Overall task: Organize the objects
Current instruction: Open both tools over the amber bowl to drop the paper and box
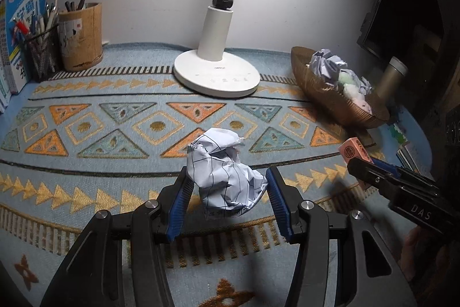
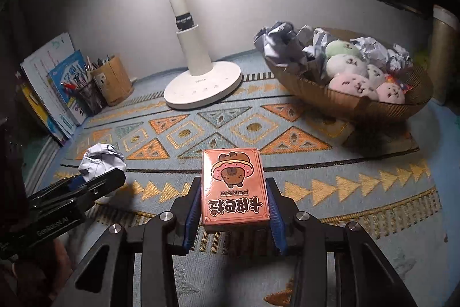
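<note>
Grippers both loaded. Left gripper (image 1: 227, 186) is clamped on a crumpled ball of ruled paper (image 1: 225, 177), blue pads (image 1: 179, 206) pressing it from both sides, ball poking out ahead of the fingertips and held above the patterned table mat (image 1: 115, 117). Right gripper (image 2: 234, 202) is clamped on a pink playing-card box (image 2: 234, 187) with a cartoon bear on the face, pads tight against its long edges, box flat and face up, clear of the mat. From the left wrist view the card box shows only as a pink end sticking out of the right gripper at the right edge. Woven basket (image 2: 345, 102) sits at the back right of the mat, already holding several crumpled paper balls (image 2: 284, 39) and round plush toys (image 2: 350, 84). White desk lamp (image 1: 217, 74) stands at the back centre, lit. Mesh pen cup (image 1: 43, 52) and wooden pen holder (image 1: 82, 38) sit back left, touching or nearly so, with books (image 1: 21, 30) leaning on the wall beside them.
</note>
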